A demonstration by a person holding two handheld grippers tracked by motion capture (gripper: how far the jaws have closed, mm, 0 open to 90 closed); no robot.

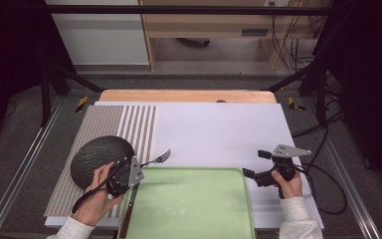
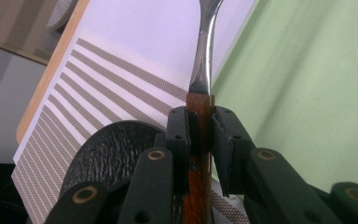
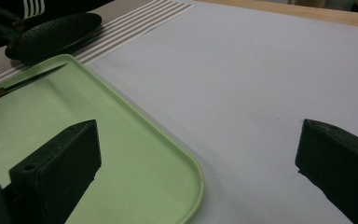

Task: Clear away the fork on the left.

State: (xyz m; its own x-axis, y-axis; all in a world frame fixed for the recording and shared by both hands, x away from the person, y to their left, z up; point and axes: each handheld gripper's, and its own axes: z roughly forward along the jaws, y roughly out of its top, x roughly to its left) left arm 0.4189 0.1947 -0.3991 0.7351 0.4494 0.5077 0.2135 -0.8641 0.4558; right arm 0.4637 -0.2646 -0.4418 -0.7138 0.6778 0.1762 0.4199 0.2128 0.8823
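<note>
My left gripper (image 1: 139,168) (image 2: 200,116) is shut on the wooden handle of a steel fork (image 1: 160,158) (image 2: 204,56). The fork's tines point away over the white mat, just beyond the far left corner of a green tray (image 1: 194,209) (image 2: 307,93) (image 3: 121,140). A black textured plate (image 1: 101,158) (image 2: 107,149) (image 3: 56,32) lies directly left of that gripper on a striped placemat (image 1: 104,122) (image 2: 98,70). A wooden-handled knife (image 1: 129,206) (image 3: 28,81) rests along the tray's left side. My right gripper (image 1: 255,164) (image 3: 198,135) hovers open and empty beside the tray's far right corner.
A white mat (image 1: 219,129) (image 3: 261,70) covers the table beyond and to the right of the tray. The table's wooden edge (image 1: 189,95) runs along the far side. Black frame legs and loose cables stand on the floor around the table.
</note>
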